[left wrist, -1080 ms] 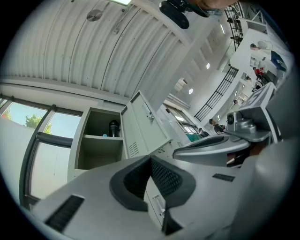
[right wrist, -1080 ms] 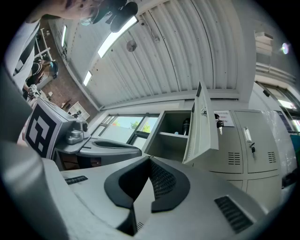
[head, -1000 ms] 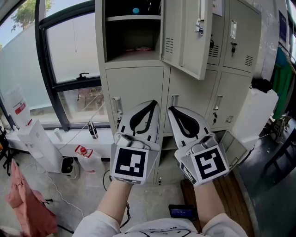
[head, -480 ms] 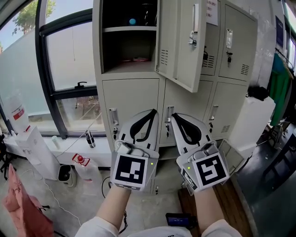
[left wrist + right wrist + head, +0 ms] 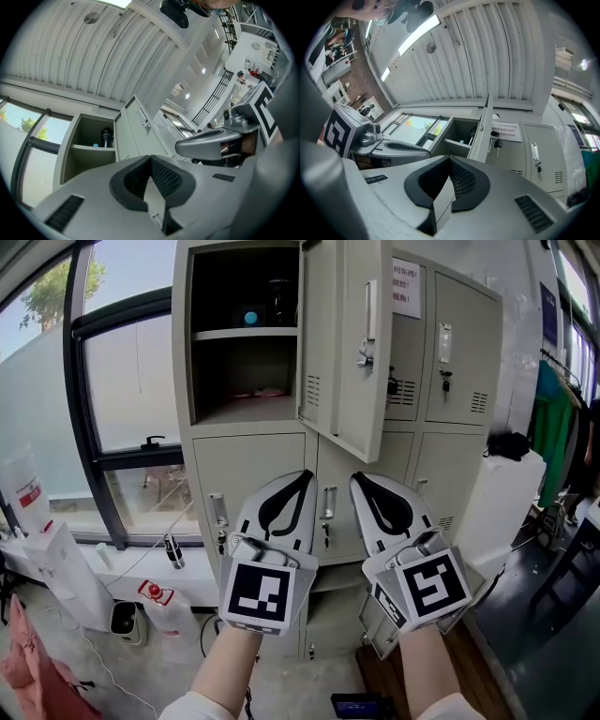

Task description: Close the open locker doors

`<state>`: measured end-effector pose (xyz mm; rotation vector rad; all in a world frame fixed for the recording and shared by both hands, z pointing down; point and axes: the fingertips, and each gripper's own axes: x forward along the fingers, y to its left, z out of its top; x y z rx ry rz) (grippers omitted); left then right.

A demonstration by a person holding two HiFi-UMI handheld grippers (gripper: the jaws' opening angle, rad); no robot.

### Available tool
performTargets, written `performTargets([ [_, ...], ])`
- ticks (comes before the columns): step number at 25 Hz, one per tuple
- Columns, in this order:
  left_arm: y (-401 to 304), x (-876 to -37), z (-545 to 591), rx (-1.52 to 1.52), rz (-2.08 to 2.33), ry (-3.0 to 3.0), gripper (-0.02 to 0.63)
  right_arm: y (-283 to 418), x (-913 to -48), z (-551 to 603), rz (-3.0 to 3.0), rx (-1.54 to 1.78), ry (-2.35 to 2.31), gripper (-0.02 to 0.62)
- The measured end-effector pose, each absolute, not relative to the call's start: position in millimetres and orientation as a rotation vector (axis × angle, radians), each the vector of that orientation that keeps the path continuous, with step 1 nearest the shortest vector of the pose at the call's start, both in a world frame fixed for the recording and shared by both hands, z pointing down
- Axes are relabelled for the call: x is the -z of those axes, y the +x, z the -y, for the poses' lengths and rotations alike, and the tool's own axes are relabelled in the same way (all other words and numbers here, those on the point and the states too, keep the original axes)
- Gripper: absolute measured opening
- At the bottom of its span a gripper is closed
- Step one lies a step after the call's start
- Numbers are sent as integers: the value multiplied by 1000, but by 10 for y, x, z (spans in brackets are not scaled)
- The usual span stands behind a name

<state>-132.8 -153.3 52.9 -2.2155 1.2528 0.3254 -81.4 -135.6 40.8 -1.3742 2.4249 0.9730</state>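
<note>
Nearest to me, the person's two forearms hold the tools side by side at about waist height, marker cubes toward us. The left gripper (image 5: 302,474) has its fingers (image 5: 165,177) brought together at the tips with nothing between them. The right gripper (image 5: 358,477) is the same, tips meeting and empty. Both point up and away at the locker bank (image 5: 272,451), and neither touches it.

Behind them are the lower doors, all flush. Above and further off is the job itself: the open locker door (image 5: 345,343) at the top left. It stands out almost square to the cabinet, its free edge toward us and its handle (image 5: 368,310) and hanging key (image 5: 364,357) on the right-facing side. To its left the compartment (image 5: 244,371) gapes, with a dark flask (image 5: 278,307) on its shelf (image 5: 246,333).

To my eye the right gripper is the better placed. It should rise past the door's lower corner and lay closed fingers flat against the right-facing side, near the free edge and clear of the key. From there it should sweep left and away in the door's own arc until the door seats. A push near the hinge would, I think, only strain it.

Far left, the window (image 5: 131,381).
</note>
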Motion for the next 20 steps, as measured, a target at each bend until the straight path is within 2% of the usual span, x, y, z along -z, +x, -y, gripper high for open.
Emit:
performTargets([
  [7, -1153, -347, 1551, -343, -1200, -2210, 15, -563, -121, 1380, -2362, -1026, -1428, 26],
  [10, -1128, -340, 1581, -345, -1203, -2219, 15, -424, -92, 1470, -2367, -964, -1436, 59],
  [13, -1122, -326, 1604, -340, -1210, -2206, 15, -327, -114, 1609, -2401, -878, -1425, 64],
  [20, -1237, -275, 1665, -340, -1270, -2162, 16, -420, -180, 1744, -2480, -846, -1293, 64],
])
